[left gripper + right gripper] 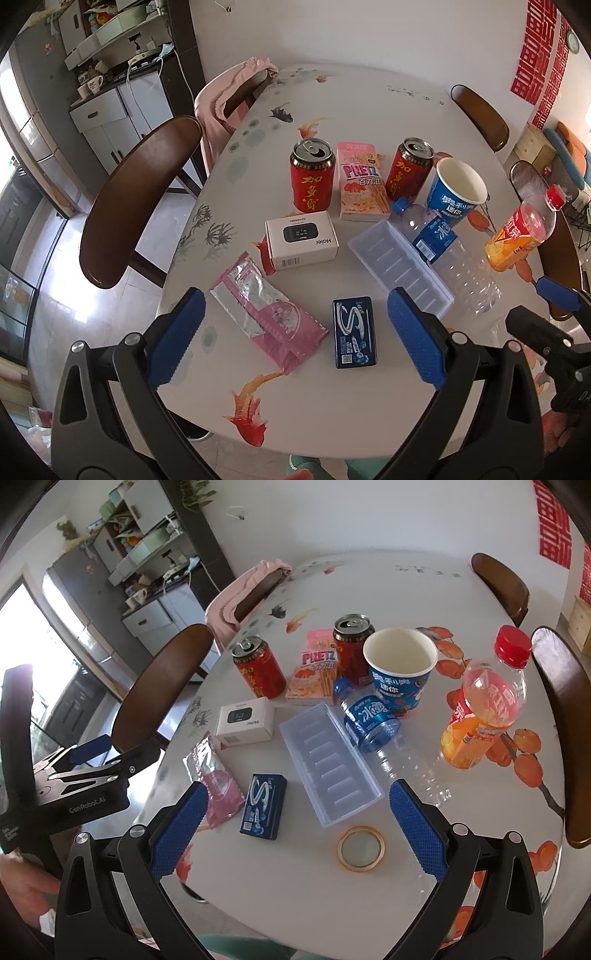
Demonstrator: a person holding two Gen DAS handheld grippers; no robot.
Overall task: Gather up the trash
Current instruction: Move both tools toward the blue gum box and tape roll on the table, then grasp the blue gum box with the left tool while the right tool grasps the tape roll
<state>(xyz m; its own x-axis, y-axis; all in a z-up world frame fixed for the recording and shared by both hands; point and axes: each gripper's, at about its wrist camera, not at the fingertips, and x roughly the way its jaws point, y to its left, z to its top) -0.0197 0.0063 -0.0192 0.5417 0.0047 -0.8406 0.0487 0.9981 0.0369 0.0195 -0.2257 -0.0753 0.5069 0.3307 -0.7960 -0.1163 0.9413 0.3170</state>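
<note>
Trash lies spread on the white fish-print table [369, 96]. Two red cans [312, 175] [408, 168] stand beside a pink Pretz box [361, 182]. A blue paper cup [456, 190], a lying clear water bottle [454, 258], a clear plastic tray [400, 267], a white Haier box [302, 240], a pink wrapper [266, 306], a blue gum box [354, 332] and an orange drink bottle [519, 232] lie around. A tape roll [361, 847] shows in the right wrist view. My left gripper [295, 336] is open above the wrapper and gum box. My right gripper [295, 823] is open above the tray's near end.
Dark wooden chairs [136, 192] stand around the table, one draped with pink cloth [225, 96]. More chairs [565, 709] stand on the right. A fridge and cluttered shelves [107, 74] are at the far left. The table's near edge [295, 439] is just below my grippers.
</note>
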